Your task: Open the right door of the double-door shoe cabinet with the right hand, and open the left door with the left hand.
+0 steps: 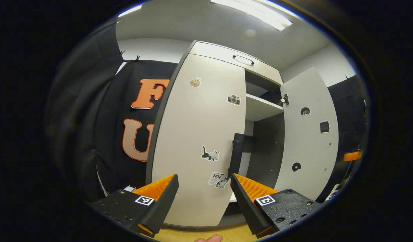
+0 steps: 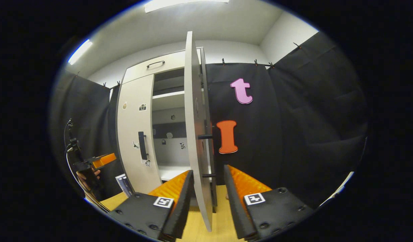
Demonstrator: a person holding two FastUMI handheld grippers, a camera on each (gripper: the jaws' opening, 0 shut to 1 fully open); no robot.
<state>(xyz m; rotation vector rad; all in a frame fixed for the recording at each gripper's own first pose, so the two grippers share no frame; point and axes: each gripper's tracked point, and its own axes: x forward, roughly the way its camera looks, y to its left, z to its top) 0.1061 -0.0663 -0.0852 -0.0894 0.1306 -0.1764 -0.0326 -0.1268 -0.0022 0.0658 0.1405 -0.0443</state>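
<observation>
Facing left door (image 1: 196, 134), closed, straight ahead of left claw (image 1: 204, 195); claw spread wide, holding nothing. Bar handle (image 1: 236, 153) up ahead, just right of centre, along door's free edge: best hold, judged rigid, door light and free-swinging. Right door (image 1: 308, 134) swung open, off to the right.

Straddling right door (image 2: 196, 134) edge-on, right claw (image 2: 208, 198) wide, fingers (image 2: 182, 195) either side, contact unclear. Handle posts (image 2: 206, 136) above, slightly ahead. Left claw (image 2: 100, 161) far left.
</observation>
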